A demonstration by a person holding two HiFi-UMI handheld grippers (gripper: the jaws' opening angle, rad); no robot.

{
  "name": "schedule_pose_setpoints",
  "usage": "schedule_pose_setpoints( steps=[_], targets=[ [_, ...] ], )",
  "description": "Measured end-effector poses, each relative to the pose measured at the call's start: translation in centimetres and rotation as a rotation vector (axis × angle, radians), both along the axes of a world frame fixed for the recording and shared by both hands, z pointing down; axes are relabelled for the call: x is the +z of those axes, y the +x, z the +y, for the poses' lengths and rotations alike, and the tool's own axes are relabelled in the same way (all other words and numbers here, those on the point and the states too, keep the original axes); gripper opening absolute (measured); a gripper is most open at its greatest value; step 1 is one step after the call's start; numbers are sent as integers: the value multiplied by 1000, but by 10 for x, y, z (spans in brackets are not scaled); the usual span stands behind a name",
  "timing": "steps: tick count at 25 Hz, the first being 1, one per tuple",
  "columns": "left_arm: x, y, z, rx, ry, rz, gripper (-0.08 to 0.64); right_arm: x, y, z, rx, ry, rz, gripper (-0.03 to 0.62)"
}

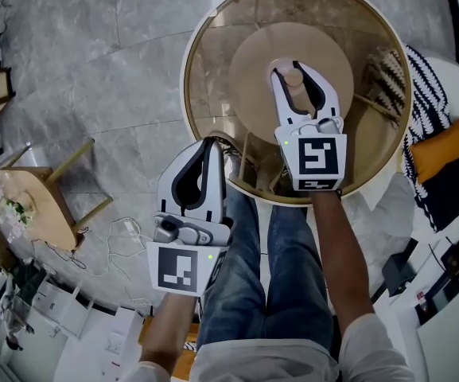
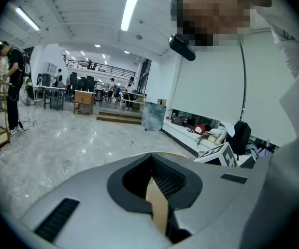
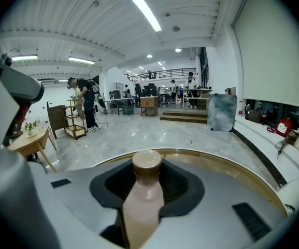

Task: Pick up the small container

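Camera layout: one head view overhead, one view riding on each gripper.

The round table point(image 1: 213, 30), the left gripper point(image 1: 211, 143) and the right gripper point(image 1: 295, 68) are seen from close above, steeply downward, in the head view. Each gripper view is taken low along its own jaws and faces out across the hall. The table is shared by the head view and the right gripper view. The stepped platform point(image 2: 119, 117) and a standing person point(image 2: 14, 69) are shared by both gripper views.
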State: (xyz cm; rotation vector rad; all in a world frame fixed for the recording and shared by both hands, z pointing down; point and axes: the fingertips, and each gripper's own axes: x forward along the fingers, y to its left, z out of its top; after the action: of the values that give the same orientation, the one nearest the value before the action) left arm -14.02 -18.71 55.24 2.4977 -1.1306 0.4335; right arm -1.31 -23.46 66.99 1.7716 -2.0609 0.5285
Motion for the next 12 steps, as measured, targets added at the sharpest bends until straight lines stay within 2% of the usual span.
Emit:
schedule_pose_setpoints(
  steps=[12],
  targets=[
    [-24,12,21,2,0,-8,15,-30,11,19,-24,-3,-16,140]
  ],
)
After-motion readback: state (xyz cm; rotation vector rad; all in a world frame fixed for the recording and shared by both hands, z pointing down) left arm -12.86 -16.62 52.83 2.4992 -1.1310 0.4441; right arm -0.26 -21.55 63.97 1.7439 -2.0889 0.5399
